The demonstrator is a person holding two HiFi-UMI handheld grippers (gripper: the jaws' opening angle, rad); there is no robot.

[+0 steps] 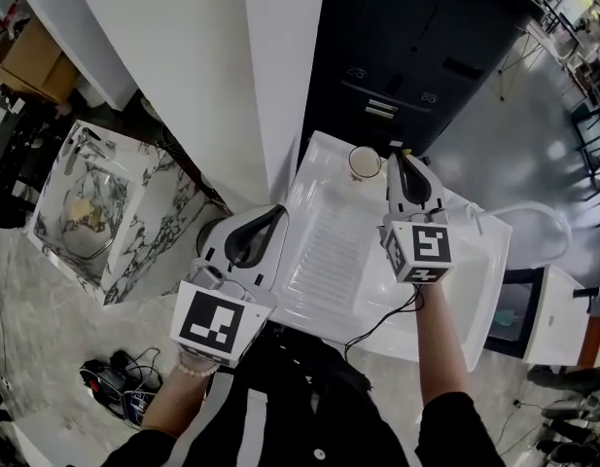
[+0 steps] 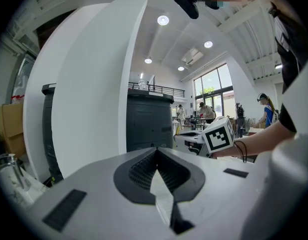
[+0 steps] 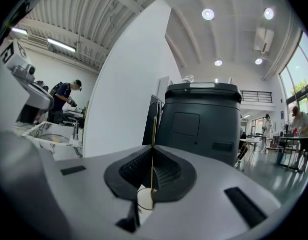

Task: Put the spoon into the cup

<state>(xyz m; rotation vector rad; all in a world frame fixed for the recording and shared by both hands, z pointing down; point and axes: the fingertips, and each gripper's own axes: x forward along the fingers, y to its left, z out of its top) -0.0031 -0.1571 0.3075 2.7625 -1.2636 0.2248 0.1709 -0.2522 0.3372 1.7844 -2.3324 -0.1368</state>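
While the left tool is pressed together (empty), the right tool pinches one spoon beside one cup

Thin gold spoon stands upright, seemingly above pale cup.

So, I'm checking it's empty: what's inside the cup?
From above, only the cup's pale inside shows, no spoon. The spoon is clamped in the right gripper, whose jaws cover most of the cup in its own view.

The head view looks steeply down on the left gripper and right gripper, whose level views share the dark grey cabinet ahead.
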